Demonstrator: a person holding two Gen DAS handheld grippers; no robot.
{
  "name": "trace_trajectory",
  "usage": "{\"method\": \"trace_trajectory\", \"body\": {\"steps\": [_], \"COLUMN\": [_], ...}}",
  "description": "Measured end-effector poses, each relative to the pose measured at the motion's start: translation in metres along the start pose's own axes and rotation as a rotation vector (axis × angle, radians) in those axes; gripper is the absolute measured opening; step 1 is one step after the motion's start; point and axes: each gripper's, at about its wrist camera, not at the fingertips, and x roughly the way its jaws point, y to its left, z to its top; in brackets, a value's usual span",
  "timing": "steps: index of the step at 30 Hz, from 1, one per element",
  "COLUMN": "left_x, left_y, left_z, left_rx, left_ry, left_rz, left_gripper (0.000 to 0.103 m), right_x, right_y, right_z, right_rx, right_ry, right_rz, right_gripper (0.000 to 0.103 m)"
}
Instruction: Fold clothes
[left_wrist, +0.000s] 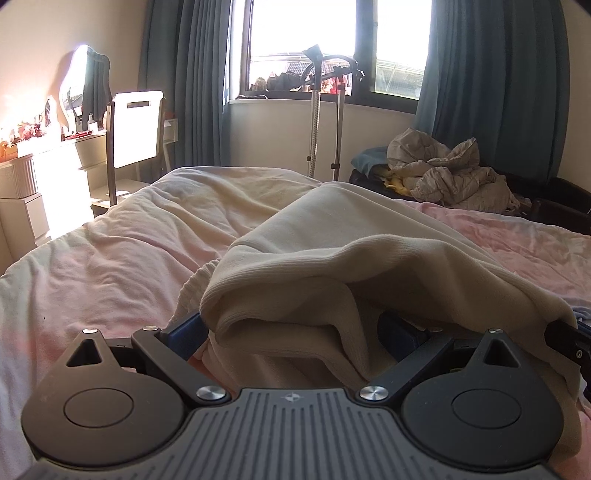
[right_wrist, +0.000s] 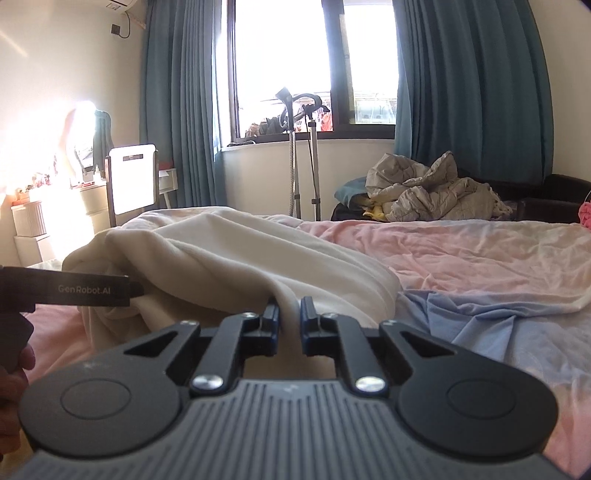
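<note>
A cream knit garment (left_wrist: 332, 258) lies bunched on the pink bed sheet (left_wrist: 110, 266). In the left wrist view my left gripper (left_wrist: 291, 328) is open, its blue-padded jaws wide apart with a thick fold of the garment lying between them. In the right wrist view my right gripper (right_wrist: 289, 314) is shut on a thin edge of the cream garment (right_wrist: 229, 266). The left gripper's black body shows at the left of the right wrist view (right_wrist: 74, 290), against the same garment.
A light blue cloth (right_wrist: 461, 314) lies on the bed to the right of the garment. A crumpled grey quilt (right_wrist: 432, 192) sits on a dark sofa beyond the bed. A garment steamer stand (right_wrist: 303, 155), curtains, a chair (left_wrist: 136, 125) and a dresser stand at the far side.
</note>
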Motion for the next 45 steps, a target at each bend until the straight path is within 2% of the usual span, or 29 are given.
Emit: {"method": "trace_trajectory", "body": {"steps": [5,8,10,17,18,20,21,23,25,26,29,31,32,33,35,37,40,42,45], "left_x": [-0.014,-0.012,-0.01,-0.009,-0.006,0.001,0.005,0.014,0.021,0.022,0.022,0.021,0.019,0.017,0.012,0.008,0.009,0.022,0.045], "left_y": [-0.012,-0.022,-0.022,0.004,0.007,0.015,0.019,0.028,0.037,0.04,0.041,0.037,0.033,0.032,0.04,0.049,0.058,0.063,0.069], "left_z": [0.002,-0.003,-0.003,0.006,0.006,0.009,0.01,0.013,0.014,0.014,0.015,0.018,0.019,0.02,0.026,0.034,0.042,0.039,0.026], "left_rx": [0.06,0.147,0.149,-0.004,-0.018,-0.064,-0.088,-0.144,-0.194,-0.219,-0.227,-0.203,-0.194,-0.196,-0.245,-0.304,-0.33,-0.331,-0.348], "left_ry": [-0.064,-0.078,-0.085,-0.109,-0.103,-0.094,-0.09,-0.081,-0.069,-0.067,-0.089,-0.111,-0.129,-0.148,-0.188,-0.222,-0.265,-0.236,-0.129], "left_rz": [-0.108,-0.058,-0.012,0.101,0.114,0.131,0.139,0.151,0.149,0.141,0.096,0.054,0.037,0.029,-0.007,-0.041,-0.033,0.01,0.073], "left_gripper": [0.1,0.1,0.1,0.1,0.1,0.1,0.1,0.1,0.098,0.095,0.069,0.03,0.024,0.02,0.017,0.016,0.016,0.017,0.019], "right_x": [-0.015,-0.019,-0.018,-0.011,-0.011,-0.009,-0.008,-0.004,-0.001,0.001,0.001,0.001,0.0,0.0,-0.002,-0.006,-0.012,-0.011,0.0], "right_y": [-0.014,-0.021,-0.018,-0.005,-0.003,-0.001,-0.001,-0.004,-0.009,-0.012,-0.016,-0.018,-0.017,-0.015,-0.013,-0.013,-0.007,0.002,0.015], "right_z": [0.008,0.012,0.011,0.002,0.0,-0.005,-0.007,-0.013,-0.018,-0.021,-0.028,-0.031,-0.031,-0.031,-0.03,-0.024,-0.014,-0.013,-0.019], "right_rx": [0.071,0.104,0.088,-0.008,-0.02,-0.052,-0.06,-0.06,-0.037,-0.025,0.016,0.05,0.064,0.066,0.071,0.093,0.09,0.042,-0.032], "right_ry": [-0.076,-0.085,-0.074,-0.029,-0.024,-0.008,0.002,0.042,0.08,0.097,0.121,0.128,0.124,0.121,0.108,0.074,0.019,0.02,0.076], "right_rz": [-0.014,-0.021,-0.03,-0.055,-0.061,-0.087,-0.094,-0.115,-0.125,-0.129,-0.124,-0.108,-0.095,-0.089,-0.067,-0.029,0.024,0.041,0.037], "right_gripper": [0.01,0.01,0.01,0.017,0.02,0.036,0.04,0.054,0.061,0.062,0.064,0.063,0.055,0.053,0.044,0.04,0.037,0.037,0.037]}}
